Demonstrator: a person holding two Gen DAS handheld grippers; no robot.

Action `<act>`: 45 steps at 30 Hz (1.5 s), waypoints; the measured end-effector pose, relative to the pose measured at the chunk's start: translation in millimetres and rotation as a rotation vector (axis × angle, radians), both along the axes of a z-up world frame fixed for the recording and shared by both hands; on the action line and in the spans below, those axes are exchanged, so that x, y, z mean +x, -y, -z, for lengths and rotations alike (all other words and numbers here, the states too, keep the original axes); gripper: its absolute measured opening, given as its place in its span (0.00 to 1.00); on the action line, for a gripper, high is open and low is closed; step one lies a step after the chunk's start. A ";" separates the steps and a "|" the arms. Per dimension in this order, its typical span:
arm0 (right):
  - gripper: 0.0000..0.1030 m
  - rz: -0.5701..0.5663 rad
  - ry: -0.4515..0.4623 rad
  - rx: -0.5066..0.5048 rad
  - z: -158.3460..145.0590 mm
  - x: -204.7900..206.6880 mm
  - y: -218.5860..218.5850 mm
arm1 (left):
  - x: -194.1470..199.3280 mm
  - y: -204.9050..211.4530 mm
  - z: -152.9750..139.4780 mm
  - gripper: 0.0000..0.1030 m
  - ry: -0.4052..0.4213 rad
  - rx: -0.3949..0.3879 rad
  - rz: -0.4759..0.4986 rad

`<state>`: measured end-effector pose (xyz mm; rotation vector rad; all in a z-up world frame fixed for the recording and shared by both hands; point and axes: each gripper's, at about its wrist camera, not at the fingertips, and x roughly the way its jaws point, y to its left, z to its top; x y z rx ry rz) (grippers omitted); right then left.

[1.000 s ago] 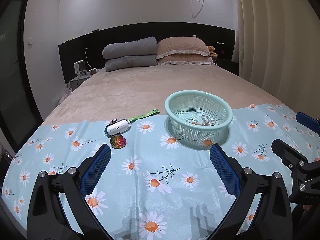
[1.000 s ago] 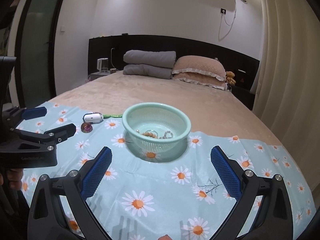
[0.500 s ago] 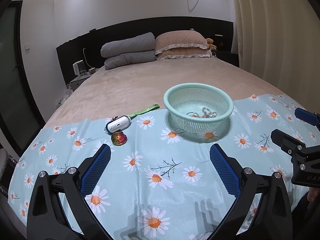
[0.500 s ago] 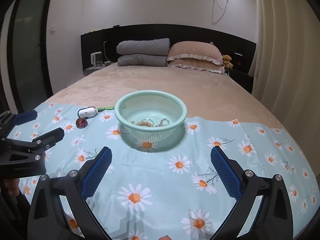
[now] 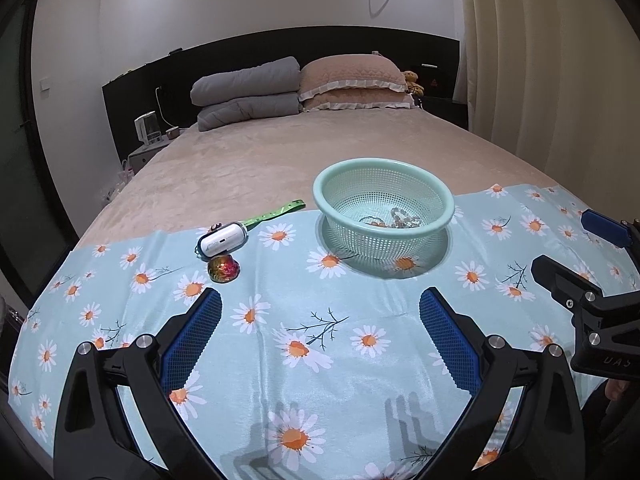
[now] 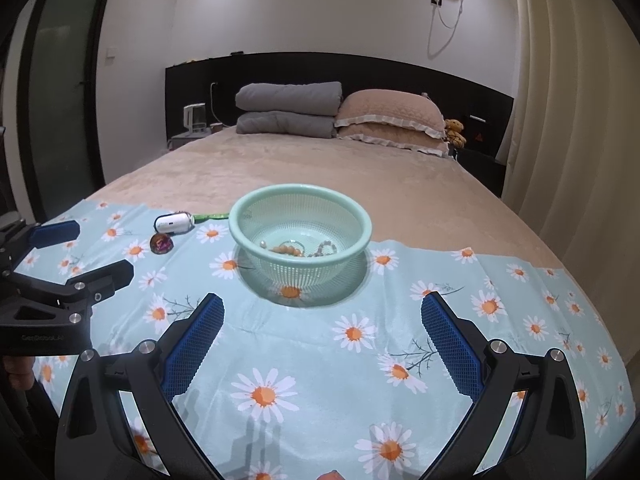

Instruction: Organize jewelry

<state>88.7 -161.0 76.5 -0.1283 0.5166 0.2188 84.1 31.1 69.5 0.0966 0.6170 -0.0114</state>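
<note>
Approach step: both jaws stand wide, empty. Next, reach the shiny trinket (image 5: 223,268), possibly a brooch, beside the basket (image 5: 383,184).

Little can be read. In the left wrist view, the black body of the right tool (image 5: 592,248) carries pale embossed letters near the frame's right edge, seemingly "UAS", cut off at the frame edge. In the right wrist view, the left tool (image 6: 86,252) bears a faint line of lettering on its black body, too blurred to read.
</note>
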 end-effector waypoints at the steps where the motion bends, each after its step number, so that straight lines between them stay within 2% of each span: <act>1: 0.92 0.004 0.001 0.000 -0.2 0.2 0.3 | 0.0 0.1 0.1 0.94 0.001 0.002 -0.002; 15: 0.92 0.011 0.000 -0.015 1.4 1.7 0.9 | -3.6 4.5 -1.6 0.94 0.025 0.032 0.000; 29: 0.92 0.026 0.017 -0.007 -2.1 -0.5 4.7 | -2.8 1.4 -2.2 0.94 0.012 0.019 0.002; 45: 0.92 0.038 0.040 -0.055 -1.3 -0.9 0.9 | -2.0 -2.1 -2.2 0.94 0.010 0.035 -0.013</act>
